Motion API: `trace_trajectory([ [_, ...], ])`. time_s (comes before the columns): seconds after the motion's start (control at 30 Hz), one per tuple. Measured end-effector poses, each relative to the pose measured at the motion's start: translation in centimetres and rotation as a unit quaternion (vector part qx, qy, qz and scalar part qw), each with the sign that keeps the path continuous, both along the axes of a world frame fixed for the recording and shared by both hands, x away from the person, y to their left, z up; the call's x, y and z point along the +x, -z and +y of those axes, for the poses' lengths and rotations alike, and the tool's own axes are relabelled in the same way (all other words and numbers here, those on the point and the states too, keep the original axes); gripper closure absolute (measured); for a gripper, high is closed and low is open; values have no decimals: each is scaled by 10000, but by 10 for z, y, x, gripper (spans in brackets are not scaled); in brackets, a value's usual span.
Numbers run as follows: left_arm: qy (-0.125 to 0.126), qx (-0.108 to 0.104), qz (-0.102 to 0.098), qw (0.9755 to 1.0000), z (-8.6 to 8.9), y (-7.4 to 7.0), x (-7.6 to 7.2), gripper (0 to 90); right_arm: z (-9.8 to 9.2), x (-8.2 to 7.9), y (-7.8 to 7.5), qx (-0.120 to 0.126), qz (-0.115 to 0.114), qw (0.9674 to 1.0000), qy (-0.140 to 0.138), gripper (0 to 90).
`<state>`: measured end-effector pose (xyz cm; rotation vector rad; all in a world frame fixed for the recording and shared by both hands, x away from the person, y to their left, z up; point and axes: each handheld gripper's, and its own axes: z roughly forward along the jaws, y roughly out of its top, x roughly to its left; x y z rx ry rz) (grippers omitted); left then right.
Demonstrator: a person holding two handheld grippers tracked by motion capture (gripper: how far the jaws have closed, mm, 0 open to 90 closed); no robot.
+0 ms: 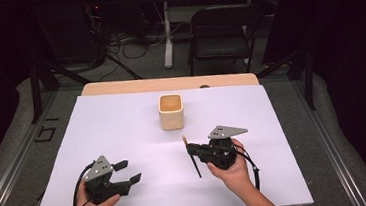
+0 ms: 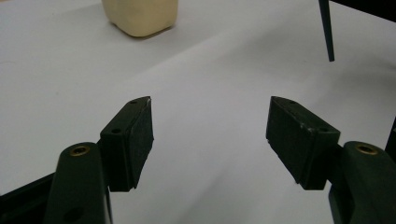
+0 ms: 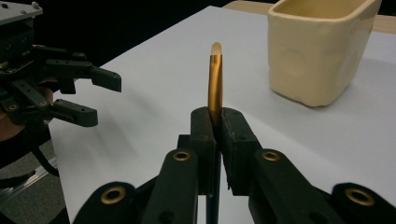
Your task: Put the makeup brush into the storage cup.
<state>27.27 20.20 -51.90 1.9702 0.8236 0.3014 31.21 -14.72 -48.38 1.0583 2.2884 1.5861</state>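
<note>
A slim stick [image 1: 194,158] with an orange-gold upper end [image 3: 215,79] and a black pointed lower end [image 2: 327,28] is clamped in my right gripper [image 1: 194,150] [image 3: 215,122], which is shut on it. The stick stands nearly upright, and its point is at or just above the white sheet [image 1: 139,137]. A cream square cup [image 1: 171,111] [image 3: 317,51] [image 2: 140,16] stands on the sheet, beyond the stick. My left gripper [image 1: 129,171] [image 2: 210,126] [image 3: 100,98] rests at the near left, open, with nothing between its jaws.
The white sheet covers most of a wooden tabletop [image 1: 169,83]. A black folding chair [image 1: 222,32] and a white table leg [image 1: 166,34] stand on the floor behind it, with cables around them. Black frame struts [image 1: 42,70] flank the table.
</note>
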Motion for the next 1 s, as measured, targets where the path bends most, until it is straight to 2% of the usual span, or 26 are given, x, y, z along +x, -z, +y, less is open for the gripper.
trace_trajectory([
  [0.17, 30, 49, -6, 10000, -13, -5, 4, 329, 3, -1, 0, -20, -57, 10000, -13, 838],
  [0.3, 81, -126, 13, 9999, -24, -9, 10, 334, 5, -3, 0, 57, -259, 9996, 27, 838],
  [0.43, 153, -235, 144, 9995, -37, -12, 17, 353, 8, -5, 0, 81, -438, 9990, 100, 838],
  [0.67, 337, -339, 345, 9983, -61, -11, 26, 353, 9, -7, -4, 223, -580, 9980, 120, 838],
  [0.73, 386, -440, 383, 9975, -67, -11, 28, 354, 10, -7, -4, 233, -623, 9977, 143, 838],
  [1.0, 539, -690, 505, 9949, -85, -13, 31, 425, 13, -7, -4, 402, -674, 9966, 262, 838],
])
